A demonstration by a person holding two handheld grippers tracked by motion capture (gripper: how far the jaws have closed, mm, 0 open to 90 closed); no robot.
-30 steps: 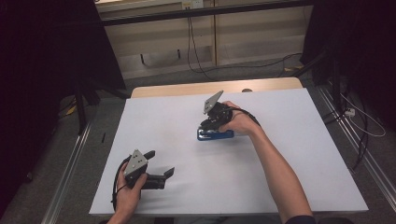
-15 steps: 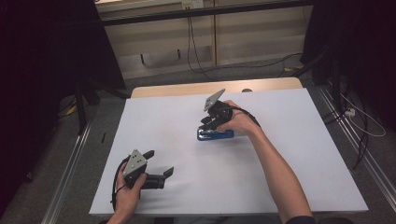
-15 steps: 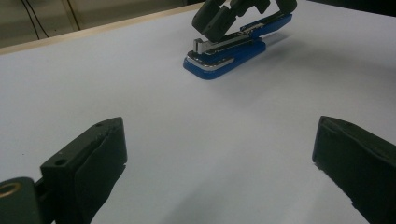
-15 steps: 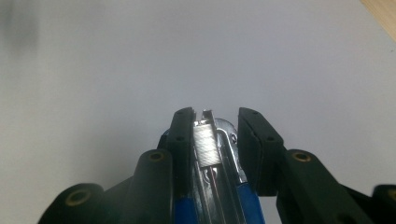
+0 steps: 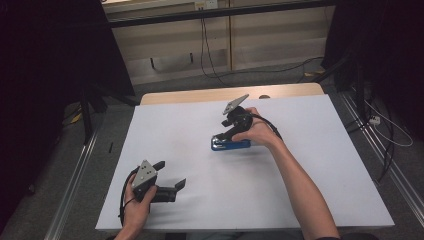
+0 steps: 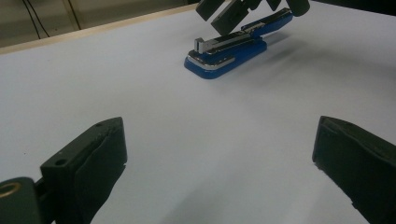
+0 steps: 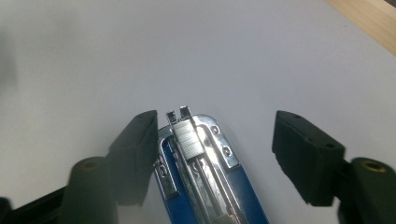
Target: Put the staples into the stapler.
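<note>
- Left tongs (image 5: 170, 176) resting wide on the desk (image 5: 320, 165), idling well apart from the work.
- Blue stapler (image 5: 231, 145) lying mid-desk, magazine exposed.
- Right tongs (image 7: 215, 154) just been opening, straddling the stapler, apparently releasing it.

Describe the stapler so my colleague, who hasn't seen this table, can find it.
On the white table, look a little past the middle, under the right gripper. The stapler lies flat there between its open fingers: blue, with a silver metal staple channel showing, the sole coloured thing on the sheet.
</note>
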